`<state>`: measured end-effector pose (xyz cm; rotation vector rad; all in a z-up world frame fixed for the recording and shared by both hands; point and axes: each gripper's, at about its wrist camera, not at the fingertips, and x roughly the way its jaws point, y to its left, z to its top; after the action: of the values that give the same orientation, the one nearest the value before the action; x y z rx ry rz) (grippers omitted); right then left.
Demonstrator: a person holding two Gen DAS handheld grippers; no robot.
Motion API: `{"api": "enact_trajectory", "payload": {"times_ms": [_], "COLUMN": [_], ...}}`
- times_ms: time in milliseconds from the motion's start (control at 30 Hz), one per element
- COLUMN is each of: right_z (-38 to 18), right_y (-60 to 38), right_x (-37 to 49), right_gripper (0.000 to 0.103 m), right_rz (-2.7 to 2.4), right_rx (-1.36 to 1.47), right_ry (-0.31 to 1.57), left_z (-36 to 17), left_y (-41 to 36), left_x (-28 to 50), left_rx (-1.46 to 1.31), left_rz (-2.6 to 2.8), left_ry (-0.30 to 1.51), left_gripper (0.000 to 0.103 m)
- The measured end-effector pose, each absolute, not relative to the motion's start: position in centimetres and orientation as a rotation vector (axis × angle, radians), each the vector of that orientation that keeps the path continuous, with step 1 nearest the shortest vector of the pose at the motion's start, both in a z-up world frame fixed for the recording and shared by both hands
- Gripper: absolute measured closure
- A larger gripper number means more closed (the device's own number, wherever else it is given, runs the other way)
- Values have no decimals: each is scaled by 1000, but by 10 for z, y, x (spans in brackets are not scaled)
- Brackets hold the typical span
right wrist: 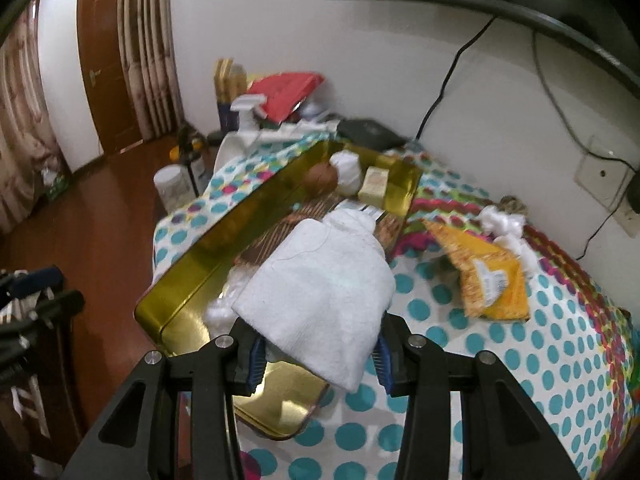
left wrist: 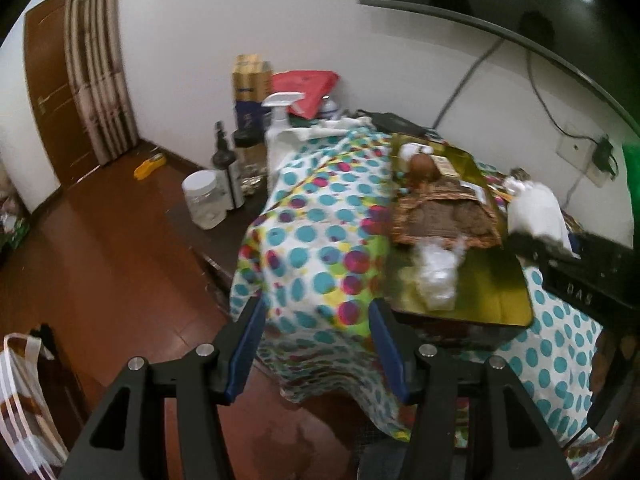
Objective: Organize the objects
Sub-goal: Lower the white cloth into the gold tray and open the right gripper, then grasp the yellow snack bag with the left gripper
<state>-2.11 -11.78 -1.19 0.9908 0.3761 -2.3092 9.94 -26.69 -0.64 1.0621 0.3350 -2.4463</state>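
Cloth (right wrist: 320, 292), white and folded, is pinched at its near edge by the right gripper (right wrist: 318, 354); it hangs over the near part of the gold tin (right wrist: 224, 236), and the slack in the folds marks it as light, soft and limp. Judgement: it will droop and swing when carried, so a hold across several layers near the fold is safer than a single corner. Left gripper (left wrist: 316, 344) is spread and empty, above the near edge of the polka-dot tablecloth (left wrist: 320, 220), left of the tin. Inside the tin, farther back: cotton wads (right wrist: 348, 170), a brown round object (right wrist: 320, 178), a small pale box (right wrist: 374, 184), patterned packets (left wrist: 444, 216). All look light; the wads would crush under a hard squeeze. Right of the tin lies an orange packet (right wrist: 488, 280), flat and thin, likely slippery, with more cotton (right wrist: 506, 226) just beyond. Far left stand a spray bottle (left wrist: 278, 128) and a jar (left wrist: 204, 200).
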Motion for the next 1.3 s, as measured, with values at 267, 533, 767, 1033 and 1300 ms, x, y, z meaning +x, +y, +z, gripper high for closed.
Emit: {"api": "enact_trajectory", "payload": {"times_ms": [267,533,767,1033,1300], "right_z": [-30,-41,-10,-3,-18], "right_y": [-142,-145,-105,0,116], "right_x": [-22,-26,-18,-8,-16], "right_gripper": [60,44,26,24,24], "right_rz": [-2270,-2239,-2294,-2487,-2593], "right_rx": [1037,1083,953,888,1014], "right_ry": [441,446,250,185,-108], "left_z": [-14,-16,-2,28,31], "left_y": [-288,-284,-259,-184,-108], "left_x": [112,103,86,41,-16], "left_rx": [1064,1110,1103,1104,1191], "left_rz": [-2391,-2393,-2467,-2714,-2947], "left_ry": [387,371,281,173,309], "left_gripper": [48,48,48,40,40]}}
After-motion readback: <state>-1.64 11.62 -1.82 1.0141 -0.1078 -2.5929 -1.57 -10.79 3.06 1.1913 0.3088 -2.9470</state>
